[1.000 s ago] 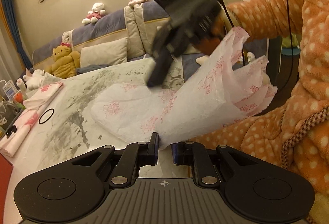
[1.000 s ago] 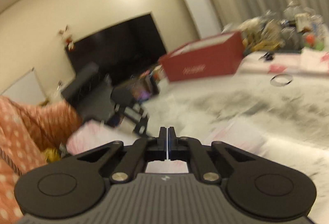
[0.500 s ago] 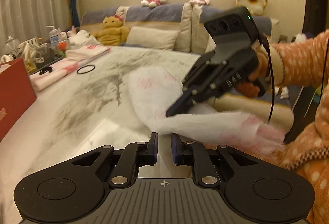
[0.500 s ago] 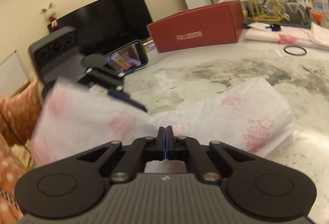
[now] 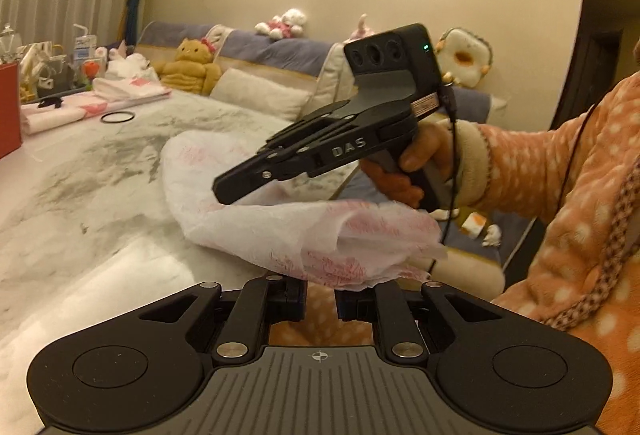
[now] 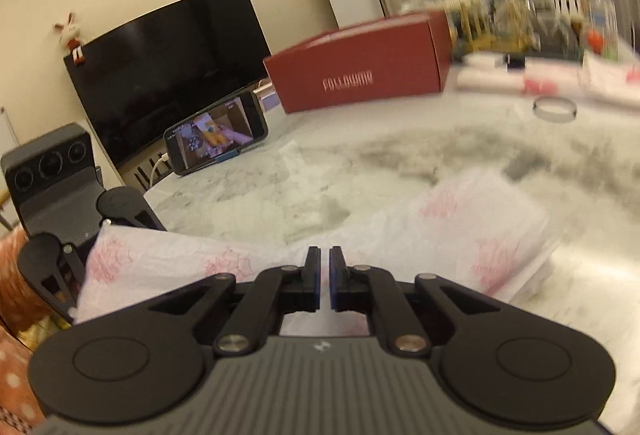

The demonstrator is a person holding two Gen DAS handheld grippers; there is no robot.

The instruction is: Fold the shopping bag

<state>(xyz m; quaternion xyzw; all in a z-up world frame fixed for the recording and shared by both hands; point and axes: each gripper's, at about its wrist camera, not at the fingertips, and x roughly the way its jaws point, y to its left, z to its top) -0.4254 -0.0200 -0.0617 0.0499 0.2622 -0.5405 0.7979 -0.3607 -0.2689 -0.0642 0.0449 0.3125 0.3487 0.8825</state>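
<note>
Roughly midway, at a guess. Bag (image 5: 304, 231) white with pink print, already gathered into a long, loose band rather than lying open. Far end resting flat on the marble worktop (image 5: 80, 195); near end lifted off the edge, toward the person's spotted sleeve (image 5: 532, 163). Left tongs (image 5: 320, 301) slightly spread, near end of the bag draped just above the tips; whether pinched there, cannot tell. Right tongs (image 6: 325, 277) opening, a narrow gap showing between the pads, bag film lying right under and behind them, apparently being let go. Left to do, by this reading: laying the band flat, folding it over on itself into a compact packet, pressing creases. Other folded bags (image 5: 100, 103) stacked far off by the red box (image 6: 360, 71).
</note>
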